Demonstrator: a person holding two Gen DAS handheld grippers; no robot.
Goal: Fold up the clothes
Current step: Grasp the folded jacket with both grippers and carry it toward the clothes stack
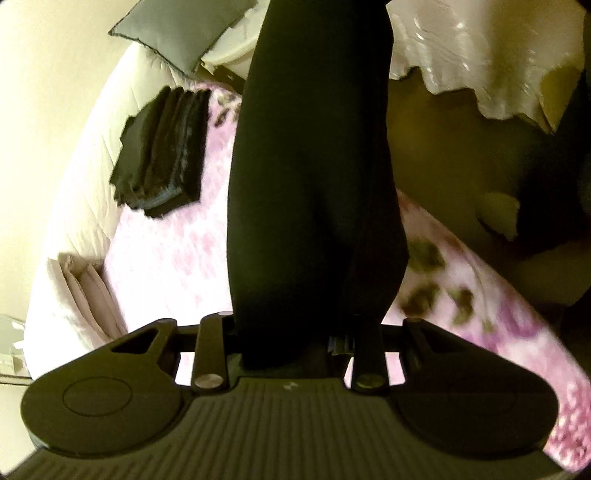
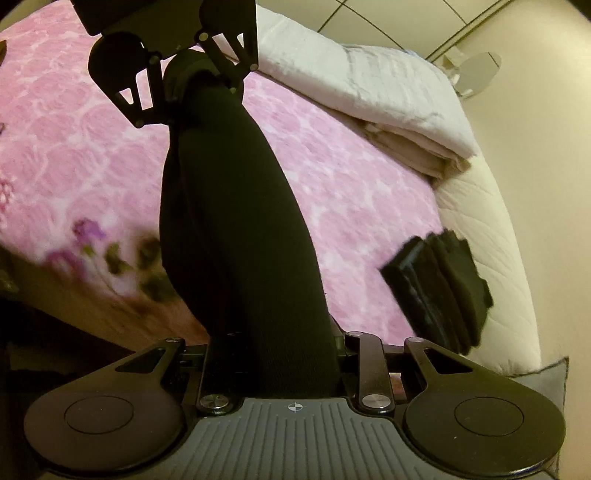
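A long black garment (image 2: 236, 229) hangs bunched and stretched above the pink bed cover between my two grippers. In the right wrist view my right gripper (image 2: 273, 354) is shut on its near end, and my left gripper (image 2: 184, 77) is shut on its far end at the top. In the left wrist view the same black garment (image 1: 310, 166) rises from my left gripper (image 1: 295, 332) to the top edge and hides the fingertips. A stack of folded black clothes (image 1: 162, 151) lies on the bed; the right wrist view shows the stack (image 2: 439, 284) near the mattress edge.
A pink flowered blanket (image 2: 92, 140) covers the bed. Folded white and beige bedding (image 2: 388, 110) lies at one end. A grey pillow (image 1: 177, 29) and a white lacy cloth (image 1: 480, 55) are at the far side. The bare white mattress edge (image 2: 491, 236) borders the wall.
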